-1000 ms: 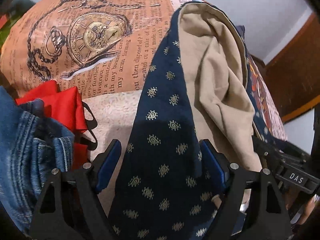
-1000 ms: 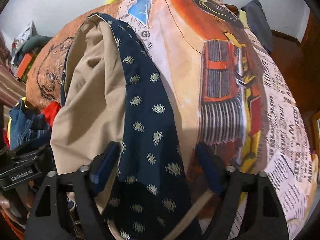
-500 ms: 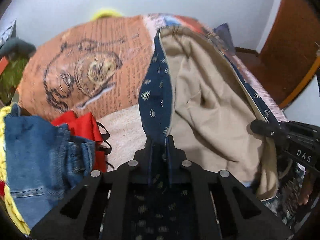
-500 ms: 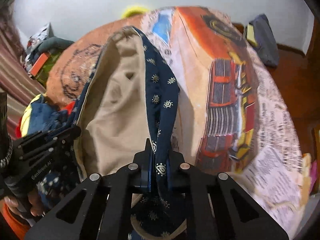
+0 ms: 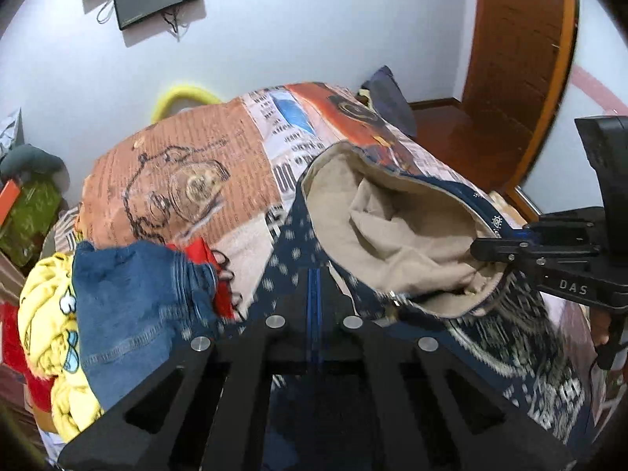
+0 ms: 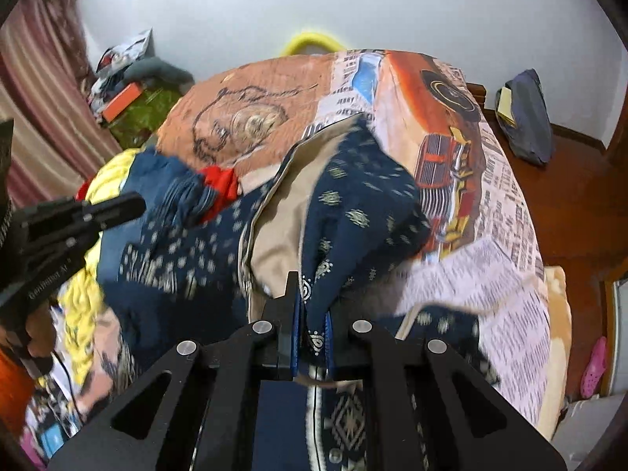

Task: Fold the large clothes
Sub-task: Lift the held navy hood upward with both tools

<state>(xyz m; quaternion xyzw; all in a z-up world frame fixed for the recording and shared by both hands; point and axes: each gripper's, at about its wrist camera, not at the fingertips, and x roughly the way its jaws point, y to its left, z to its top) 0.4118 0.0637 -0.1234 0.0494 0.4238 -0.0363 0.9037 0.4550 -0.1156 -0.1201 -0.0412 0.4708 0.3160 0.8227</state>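
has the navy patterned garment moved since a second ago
Yes. The navy patterned garment, pinched in both hand-held grippers, has lifted up off the printed bedspread and bunched back toward the camera; more of the bedspread's orange truck now shows beyond it.

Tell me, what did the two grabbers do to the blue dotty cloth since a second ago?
Both the left gripper and the right gripper were open around the navy cloth. They shut on its edges and lifted it off the bed, showing its beige lining. The jeans stayed put.
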